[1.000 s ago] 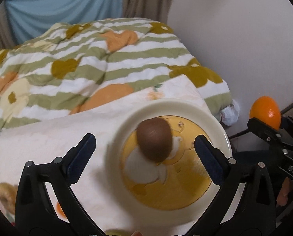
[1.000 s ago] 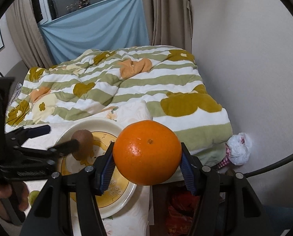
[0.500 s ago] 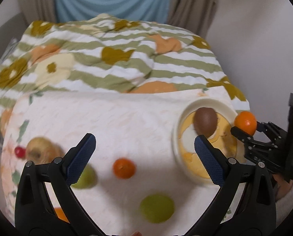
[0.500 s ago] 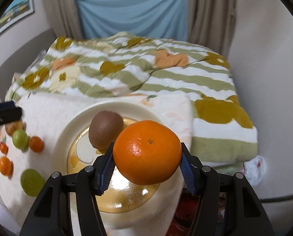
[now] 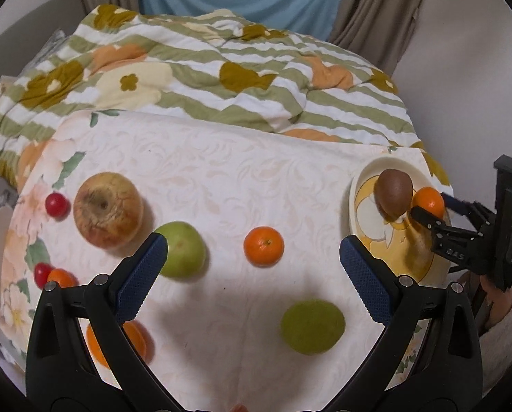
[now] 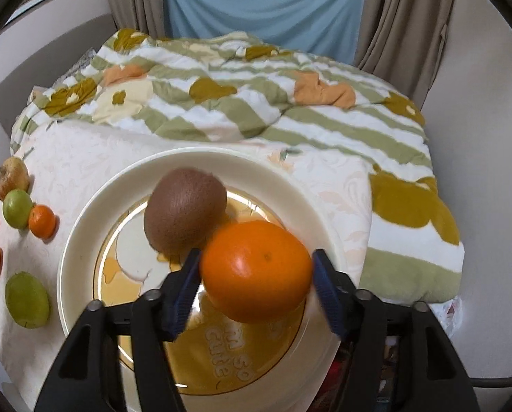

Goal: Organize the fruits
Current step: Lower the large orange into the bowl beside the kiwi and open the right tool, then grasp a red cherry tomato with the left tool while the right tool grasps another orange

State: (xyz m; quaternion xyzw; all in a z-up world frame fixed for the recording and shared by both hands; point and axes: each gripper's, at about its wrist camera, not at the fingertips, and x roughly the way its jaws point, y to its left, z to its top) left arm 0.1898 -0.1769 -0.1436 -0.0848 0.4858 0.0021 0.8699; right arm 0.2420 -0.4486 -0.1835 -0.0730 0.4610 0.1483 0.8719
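A cream plate (image 6: 84,240) with a yellow centre holds a brown kiwi (image 6: 184,208). My right gripper (image 6: 256,271) is over the plate with an orange (image 6: 256,269) between its jaws; the jaws look slightly parted, and the orange touches the kiwi. In the left wrist view the plate (image 5: 355,202), kiwi (image 5: 393,192), orange (image 5: 427,202) and right gripper (image 5: 431,213) sit at the right. My left gripper (image 5: 252,261) is open and empty above the table, over a small orange (image 5: 263,246).
On the floral tablecloth (image 5: 221,178) lie a yellowish apple (image 5: 107,210), two green fruits (image 5: 184,250) (image 5: 312,327), an orange (image 5: 118,340) by the left finger, another small orange (image 5: 61,278) and two red fruits (image 5: 56,205) (image 5: 42,272). A striped quilt (image 5: 221,79) lies behind.
My right gripper lowered the orange onto the plate beside the kiwi and its jaws began to part. My left gripper swung left, away from the plate, over the loose fruit.
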